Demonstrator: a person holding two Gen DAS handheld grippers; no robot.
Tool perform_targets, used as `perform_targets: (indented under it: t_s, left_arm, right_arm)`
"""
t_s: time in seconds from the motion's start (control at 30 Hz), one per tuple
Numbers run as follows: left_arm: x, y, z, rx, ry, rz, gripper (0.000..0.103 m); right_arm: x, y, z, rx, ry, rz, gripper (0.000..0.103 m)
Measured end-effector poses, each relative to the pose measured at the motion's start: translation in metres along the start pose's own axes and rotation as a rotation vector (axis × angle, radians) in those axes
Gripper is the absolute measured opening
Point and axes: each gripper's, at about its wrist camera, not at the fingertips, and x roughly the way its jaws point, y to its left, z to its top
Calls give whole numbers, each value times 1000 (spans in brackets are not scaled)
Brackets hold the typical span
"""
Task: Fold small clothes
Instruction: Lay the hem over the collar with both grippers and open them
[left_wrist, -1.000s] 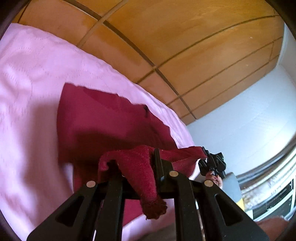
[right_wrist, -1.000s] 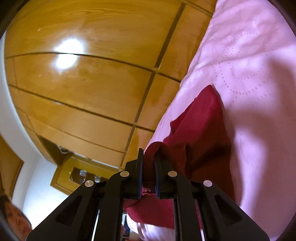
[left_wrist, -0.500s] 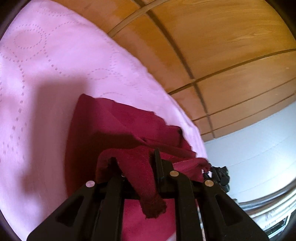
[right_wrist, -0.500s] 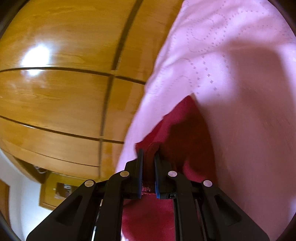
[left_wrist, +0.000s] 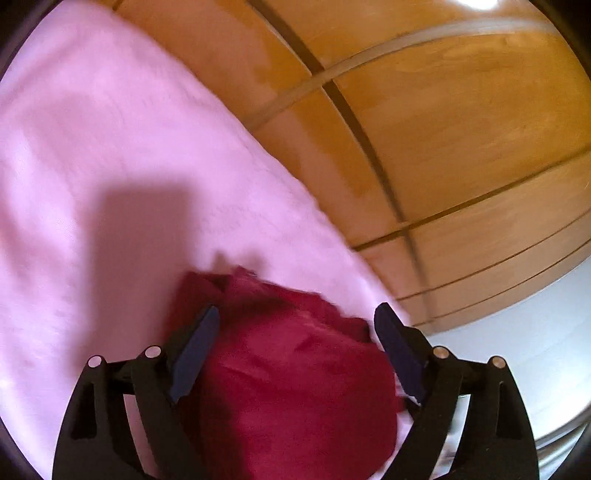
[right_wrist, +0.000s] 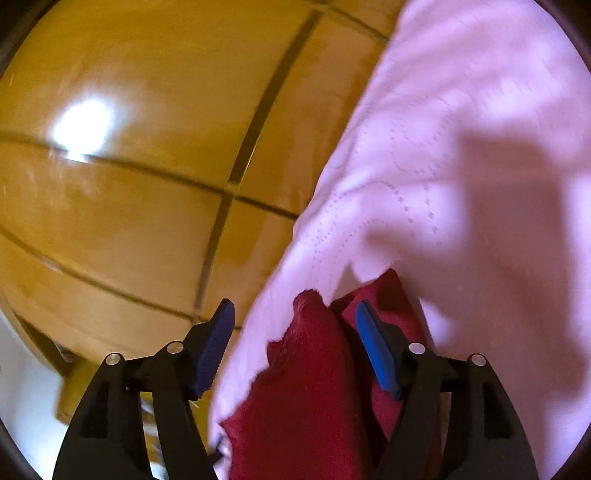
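A dark red garment (left_wrist: 291, 373) lies bunched on the pink quilted bedspread (left_wrist: 110, 166). My left gripper (left_wrist: 295, 339) is open, its fingers (left_wrist: 195, 350) spread either side of the cloth just above it. In the right wrist view the same red garment (right_wrist: 314, 387) lies folded near the bed's edge. My right gripper (right_wrist: 295, 332) is open, with the cloth between the blue pads (right_wrist: 373, 347) but not pinched.
The pink bedspread (right_wrist: 461, 184) fills the right of the right wrist view. A wooden wardrobe (left_wrist: 424, 129) with panelled doors stands beyond the bed's edge, also in the right wrist view (right_wrist: 129, 166). A white wall (left_wrist: 517, 350) is at the lower right.
Both grippers were shut on the red garment's edge and carried it forward over the rest. Now both have opened and let the cloth drop onto the bed.
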Motion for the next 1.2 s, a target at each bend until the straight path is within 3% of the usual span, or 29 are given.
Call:
perform_targets:
  t_s: [0.2, 0.27, 0.37, 0.4, 0.43, 0.47, 0.5, 0.53, 0.57, 0.6, 0.77, 0.87, 0.93, 1.03, 1.07, 1.1, 1.17, 1.2]
  left_arm:
    - [2, -18, -25, 186, -8, 177, 84]
    - [11, -22, -27, 219, 11, 260, 80]
    - [23, -23, -24, 190, 6, 307, 74]
    - [28, -22, -25, 191, 7, 341, 68]
    - [33, -21, -26, 201, 11, 373, 63]
    - [40, -21, -28, 218, 16, 409, 46]
    - [52, -23, -31, 235, 16, 434, 25]
    - [51, -24, -34, 247, 13, 440, 20]
    - [49, -25, -36, 249, 8, 428, 11]
    - [46, -30, -39, 249, 1, 409, 9]
    - [41, -34, -43, 258, -55, 441, 9]
    - [60, -26, -45, 284, -24, 488, 12]
    - [68, -29, -51, 352, -51, 517, 13]
    - [68, -32, -50, 363, -49, 526, 15]
    - [66, -33, -48, 356, -45, 516, 20]
    - [61, -35, -46, 341, -37, 490, 36]
    - [45, -43, -44, 333, -66, 470, 55]
    - [39, -48, -45, 337, -90, 467, 56]
  right_arm:
    - [27, 50, -28, -417, 115, -279, 56]
    - [32, 52, -28, -420, 111, -314, 56]
    - [37, 45, -18, -365, 80, -346, 56]
    - [41, 44, -15, -359, 77, -357, 53]
    - [47, 43, -15, -366, 81, -376, 35]
    - [55, 42, -17, -400, 101, -415, 19]
    - [64, 43, -19, -424, 115, -449, 14]
    - [67, 45, -23, -450, 123, -466, 8]
    - [65, 46, -24, -462, 114, -472, 7]
    - [61, 48, -23, -465, 95, -484, 7]
    - [48, 48, -16, -476, 5, -570, 3]
    - [56, 37, -17, -467, 25, -572, 3]
    - [61, 32, -23, -512, 13, -586, 3]
    - [63, 33, -26, -538, -5, -604, 3]
    - [63, 35, -26, -547, -4, -613, 4]
    - [61, 40, -27, -563, -5, -618, 6]
    - [50, 56, -31, -611, -42, -596, 20]
    - [42, 66, -35, -641, -67, -567, 20]
